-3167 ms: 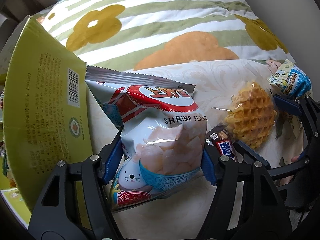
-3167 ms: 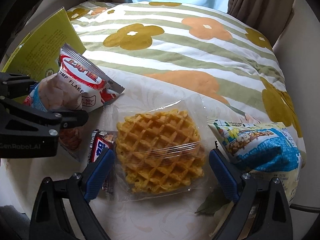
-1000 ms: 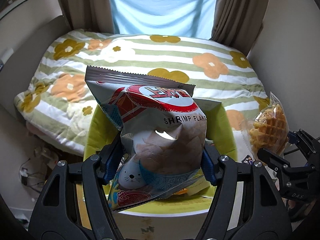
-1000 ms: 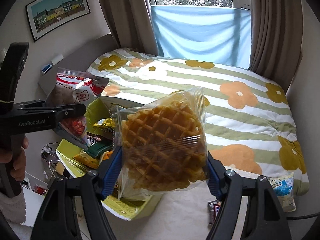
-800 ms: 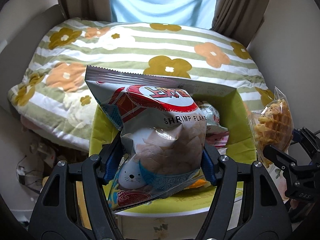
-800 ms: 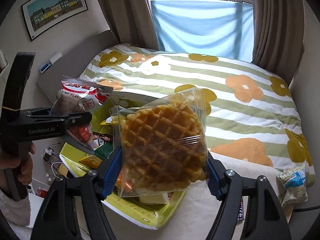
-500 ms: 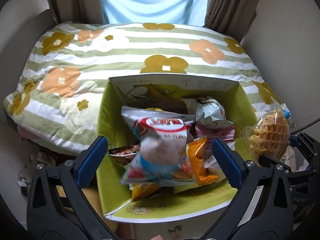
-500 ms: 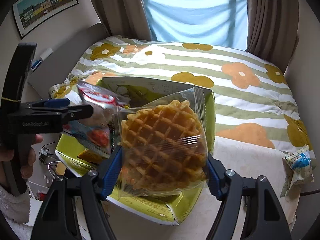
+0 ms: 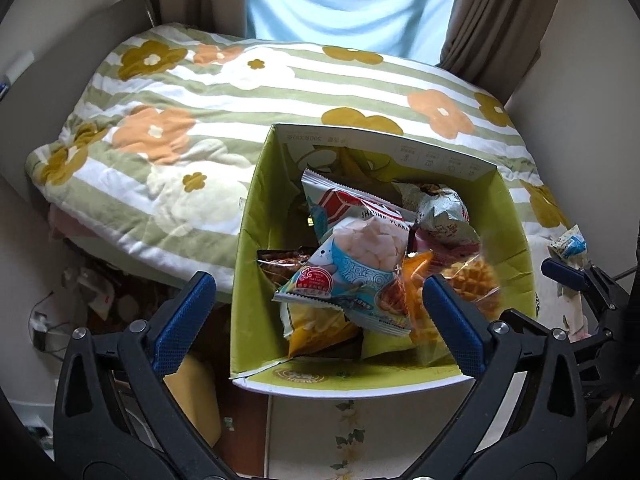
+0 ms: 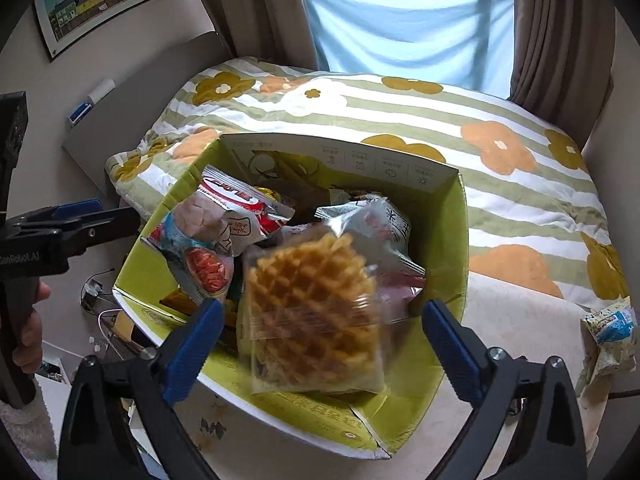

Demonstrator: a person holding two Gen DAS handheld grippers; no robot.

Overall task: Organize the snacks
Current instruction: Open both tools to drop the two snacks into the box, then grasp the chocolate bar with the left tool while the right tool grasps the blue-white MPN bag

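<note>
Left tongs point(image 9: 320, 312) spread wide, nothing between pads. Shrimp flake bag point(image 9: 356, 256) lies atop other snacks inside green cardboard box point(image 9: 256, 216). Right tongs point(image 10: 322, 344) just opened, pads clear of wrapped waffle point(image 10: 312, 312), blurred, over box interior. Blue snack packet point(image 10: 612, 332) on desk point(image 10: 516, 320) beside box.

Soft daylight enters through the window point(image 10: 404, 12); edges bend fisheye-style, and the waffle packet point(image 10: 316, 312) is motion-blurred.
</note>
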